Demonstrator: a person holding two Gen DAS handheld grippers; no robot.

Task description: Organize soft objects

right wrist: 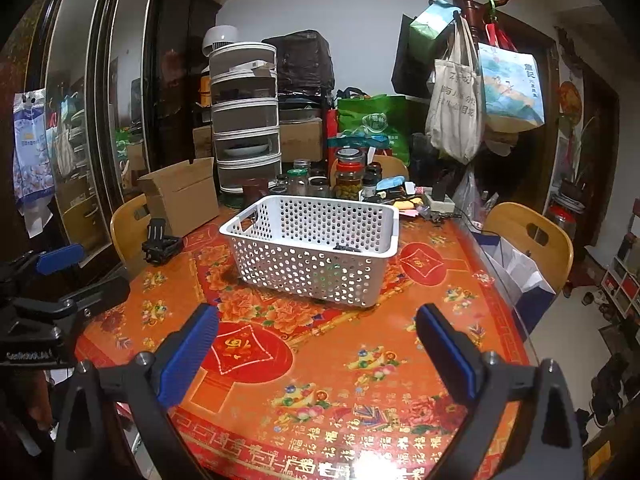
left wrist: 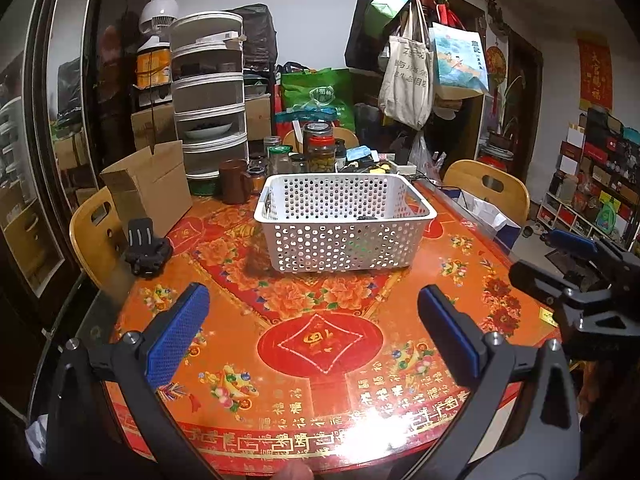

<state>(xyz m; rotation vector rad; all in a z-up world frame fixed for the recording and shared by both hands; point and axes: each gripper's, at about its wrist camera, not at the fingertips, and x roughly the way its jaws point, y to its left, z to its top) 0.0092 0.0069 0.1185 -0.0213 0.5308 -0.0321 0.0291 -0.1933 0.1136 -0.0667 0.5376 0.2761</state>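
A white perforated plastic basket (left wrist: 400,256) stands in the middle of the red and orange table; it also shows in the right wrist view (right wrist: 372,292). Something dark and green shows dimly inside it through the holes (left wrist: 366,242) (right wrist: 334,270). My left gripper (left wrist: 312,312) is open and empty, held over the near table edge in front of the basket. My right gripper (right wrist: 316,334) is open and empty, also in front of the basket. Each gripper appears at the edge of the other's view, the right one (left wrist: 572,252) and the left one (right wrist: 52,264).
A black mount-like object (left wrist: 146,252) lies at the table's left, beside an open cardboard box (left wrist: 148,184). Jars (left wrist: 320,152), a brown mug (left wrist: 234,182) and a stacked food cover (left wrist: 210,92) crowd the far side. Wooden chairs (left wrist: 486,184) stand around the table.
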